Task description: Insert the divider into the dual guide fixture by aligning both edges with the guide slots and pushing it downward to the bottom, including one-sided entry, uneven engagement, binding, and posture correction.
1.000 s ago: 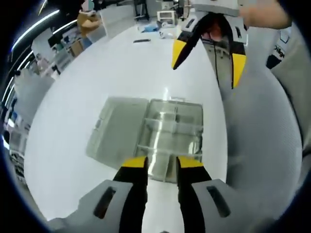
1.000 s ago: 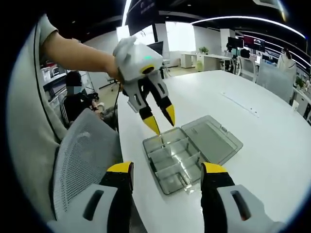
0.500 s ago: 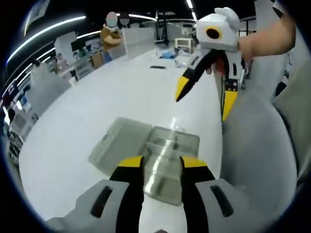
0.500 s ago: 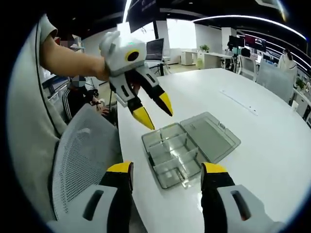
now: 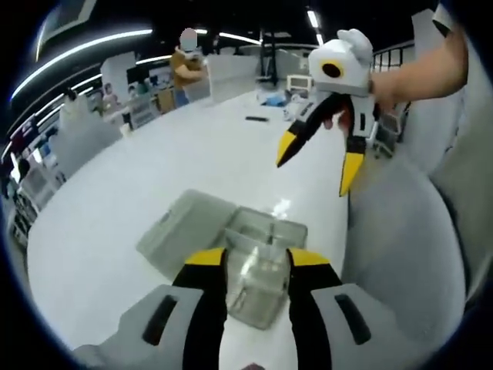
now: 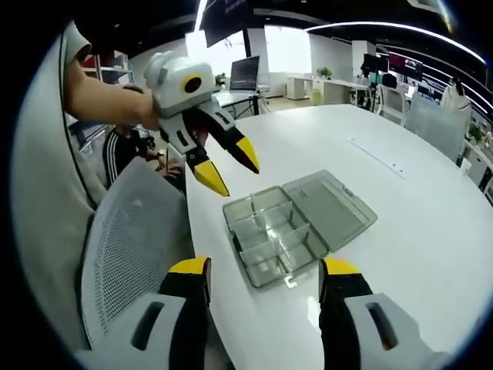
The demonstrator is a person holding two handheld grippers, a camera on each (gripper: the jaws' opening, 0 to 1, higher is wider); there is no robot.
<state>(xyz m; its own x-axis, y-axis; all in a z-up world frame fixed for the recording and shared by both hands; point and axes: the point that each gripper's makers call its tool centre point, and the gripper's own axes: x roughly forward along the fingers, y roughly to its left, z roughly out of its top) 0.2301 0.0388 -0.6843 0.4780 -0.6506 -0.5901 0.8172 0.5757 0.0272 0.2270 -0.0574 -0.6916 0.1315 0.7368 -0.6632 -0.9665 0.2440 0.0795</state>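
Note:
A clear plastic compartment box [image 6: 273, 235] lies on the white table [image 6: 416, 254] with its lid [image 6: 331, 206] folded flat beside it. Clear partitions cross its tray; I cannot tell a loose divider from the fixed ones. In the left gripper view the tray [image 5: 262, 254] sits just beyond my left gripper [image 5: 256, 262], which is open and holds nothing, and the lid [image 5: 181, 231] lies to the left. My right gripper [image 6: 264, 270] is open and bare above the table's near edge. Each gripper hangs in the air in the other's view: the left gripper [image 6: 229, 168] and the right gripper [image 5: 317, 162].
A grey mesh chair back [image 6: 127, 239] stands against the table edge by the box, seen too as the chair [image 5: 400, 254]. A small dark object [image 5: 256, 118] lies far down the table. People sit or stand at desks beyond.
Both grippers have lifted up and back from the box, and the left one's jaws stand a little wider apart. The box has not moved on the table.

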